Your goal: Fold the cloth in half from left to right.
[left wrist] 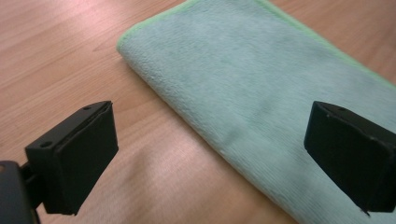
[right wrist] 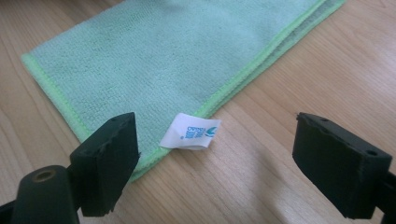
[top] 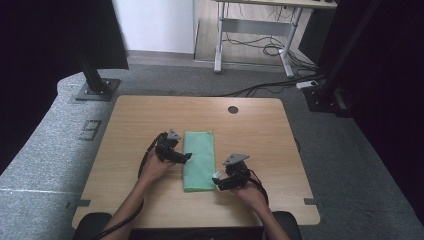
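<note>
1. Left gripper (top: 187, 157): fingers (left wrist: 77, 156) spread wide, nothing between them. They hover over the long folded edge of the folded mint-green microfibre cloth (top: 199, 160); one finger is over bare wood, the other over the cloth.
2. Right gripper (top: 218, 181): fingers (right wrist: 109, 161) also wide apart, empty. They point at the cloth's near corner, where a small white care label (right wrist: 190, 132) with blue print sticks out from the hemmed edge onto the wood.
3. The cloth lies flat, folded into a narrow strip, at the middle of the light wooden worktop (top: 260, 130), between the two hands, with its long side running away from the person.
4. Work in hand, judged: grabbing the cloth at an edge and a corner to fold it again or lift it.
5. Risks, judged:
   - Right fingers may close on the label alone; the cloth would then dangle or slip.
   - Left fingers may pinch just the top layer at the fold, so the layers peel apart.
   - The cloth is thin and flat on the wood, so the fingers may scrape the worktop and push it instead of gripping it.
   - Uneven lift between the hands would skew the fold.
</note>
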### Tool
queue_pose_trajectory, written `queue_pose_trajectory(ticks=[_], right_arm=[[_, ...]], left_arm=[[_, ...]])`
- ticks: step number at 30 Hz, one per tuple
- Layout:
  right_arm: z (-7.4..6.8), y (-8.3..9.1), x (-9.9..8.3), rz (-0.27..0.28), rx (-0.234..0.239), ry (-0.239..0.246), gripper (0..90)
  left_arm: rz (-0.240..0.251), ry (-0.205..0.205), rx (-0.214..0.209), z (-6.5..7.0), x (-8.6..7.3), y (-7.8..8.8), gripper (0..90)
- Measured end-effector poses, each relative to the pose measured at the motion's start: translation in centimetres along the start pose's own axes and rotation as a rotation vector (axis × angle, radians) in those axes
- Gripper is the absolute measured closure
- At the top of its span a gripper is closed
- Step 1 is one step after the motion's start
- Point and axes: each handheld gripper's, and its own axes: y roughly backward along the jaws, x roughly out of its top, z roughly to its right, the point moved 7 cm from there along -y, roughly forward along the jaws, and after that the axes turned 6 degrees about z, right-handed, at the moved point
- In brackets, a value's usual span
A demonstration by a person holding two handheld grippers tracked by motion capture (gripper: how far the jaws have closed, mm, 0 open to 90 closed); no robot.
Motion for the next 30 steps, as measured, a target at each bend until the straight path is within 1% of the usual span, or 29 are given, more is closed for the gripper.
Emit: queue_pose_trajectory(ticks=[3,7,9,12,16,20,23,28,30], right_arm=[[0.3,0.4,0.1,-0.002,-0.001,-0.01,12.6],[0.9,1.0,0.2,0.003,-0.037,-0.005,5.1],[1.2,1.4,0.2,0.004,-0.056,-0.004,1.4],[1.6,1.9,0.3,0.014,-0.07,-0.005,1.1],[2.3,2.5,0.1,0.021,-0.09,-0.009,0.4],[2.9,3.0,-0.2,0.025,-0.107,-0.015,0.2],[3.4,3.3,-0.5,0.025,-0.12,-0.024,0.2],[3.9,3.5,-1.2,0.021,-0.131,-0.036,0.3],[4.1,3.5,-1.5,0.021,-0.131,-0.05,0.3]], left_arm=[[0.006,-0.018,-0.003,0.6,-0.1,1.0,1.6],[0.017,-0.032,-0.013,1.4,-0.5,2.3,0.8],[0.014,-0.053,-0.009,1.8,-0.8,3.0,0.0],[0.02,-0.072,-0.008,2.2,-1.3,4.1,0.0],[0.042,-0.082,-0.037,2.7,-1.9,5.4,0.0],[0.027,-0.112,-0.02,2.9,-2.8,6.1,0.0],[0.025,-0.11,-0.016,2.9,-3.5,6.4,0.0],[0.013,-0.091,-0.001,2.7,-4.7,6.5,0.0],[0.013,-0.084,0.009,2.5,-5.1,6.5,0.0]])
